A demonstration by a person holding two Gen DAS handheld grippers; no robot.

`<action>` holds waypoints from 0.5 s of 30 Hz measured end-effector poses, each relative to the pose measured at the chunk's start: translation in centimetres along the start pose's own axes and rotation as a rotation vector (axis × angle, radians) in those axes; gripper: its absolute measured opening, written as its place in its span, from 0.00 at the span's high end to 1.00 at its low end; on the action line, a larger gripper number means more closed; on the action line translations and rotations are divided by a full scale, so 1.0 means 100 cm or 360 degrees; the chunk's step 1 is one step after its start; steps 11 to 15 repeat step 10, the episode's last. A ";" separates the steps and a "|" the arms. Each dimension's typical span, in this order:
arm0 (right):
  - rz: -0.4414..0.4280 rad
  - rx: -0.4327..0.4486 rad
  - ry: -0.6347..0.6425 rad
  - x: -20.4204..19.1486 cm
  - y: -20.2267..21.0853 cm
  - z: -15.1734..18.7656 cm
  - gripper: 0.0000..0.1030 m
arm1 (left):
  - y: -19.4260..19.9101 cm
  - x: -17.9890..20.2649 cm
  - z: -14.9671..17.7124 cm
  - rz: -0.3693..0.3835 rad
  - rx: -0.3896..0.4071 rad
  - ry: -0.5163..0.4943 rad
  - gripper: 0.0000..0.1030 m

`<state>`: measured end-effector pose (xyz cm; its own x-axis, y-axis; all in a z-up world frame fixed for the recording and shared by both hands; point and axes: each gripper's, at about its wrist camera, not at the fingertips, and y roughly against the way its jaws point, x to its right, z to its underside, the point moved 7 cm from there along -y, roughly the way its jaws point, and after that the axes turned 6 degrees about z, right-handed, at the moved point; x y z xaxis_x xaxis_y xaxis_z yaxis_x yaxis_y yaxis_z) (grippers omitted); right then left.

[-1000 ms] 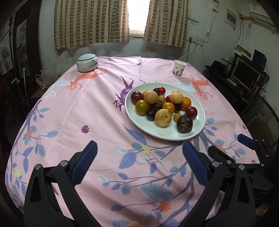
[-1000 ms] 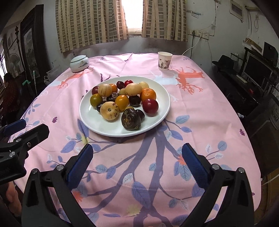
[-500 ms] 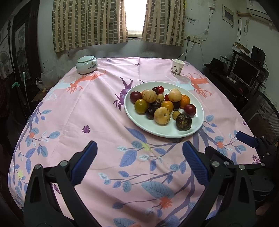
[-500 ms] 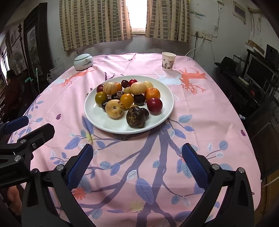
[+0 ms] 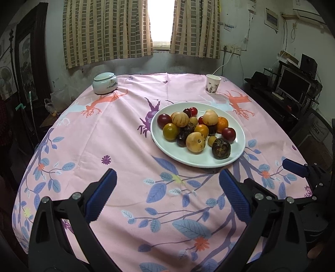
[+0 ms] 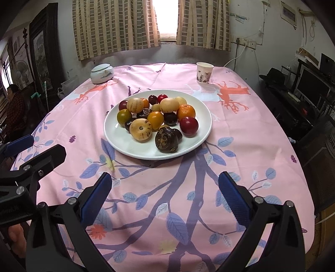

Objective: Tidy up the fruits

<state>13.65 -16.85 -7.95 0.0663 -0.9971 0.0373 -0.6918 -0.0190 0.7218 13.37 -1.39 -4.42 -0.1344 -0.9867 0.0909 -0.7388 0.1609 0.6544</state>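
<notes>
Now both sets of fingers gape wide, empty; fruit plate at twelve o'clock of right gripper, one o'clock of left gripper.

I'm working in a lived-in home room: table under a pink printed tablecloth, checked curtains hanging over a small window, computer monitor sitting on a cluttered desk, fan standing by the wall.
</notes>
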 end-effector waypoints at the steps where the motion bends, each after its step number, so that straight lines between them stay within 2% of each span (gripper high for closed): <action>1: 0.0000 0.0000 0.0000 0.000 0.000 0.000 0.01 | 0.000 0.000 0.000 0.0011 -0.0008 0.0002 0.03; 15: 0.0001 -0.0007 0.0002 -0.008 0.001 0.005 0.01 | -0.003 -0.005 0.002 0.0023 -0.0050 0.0032 0.03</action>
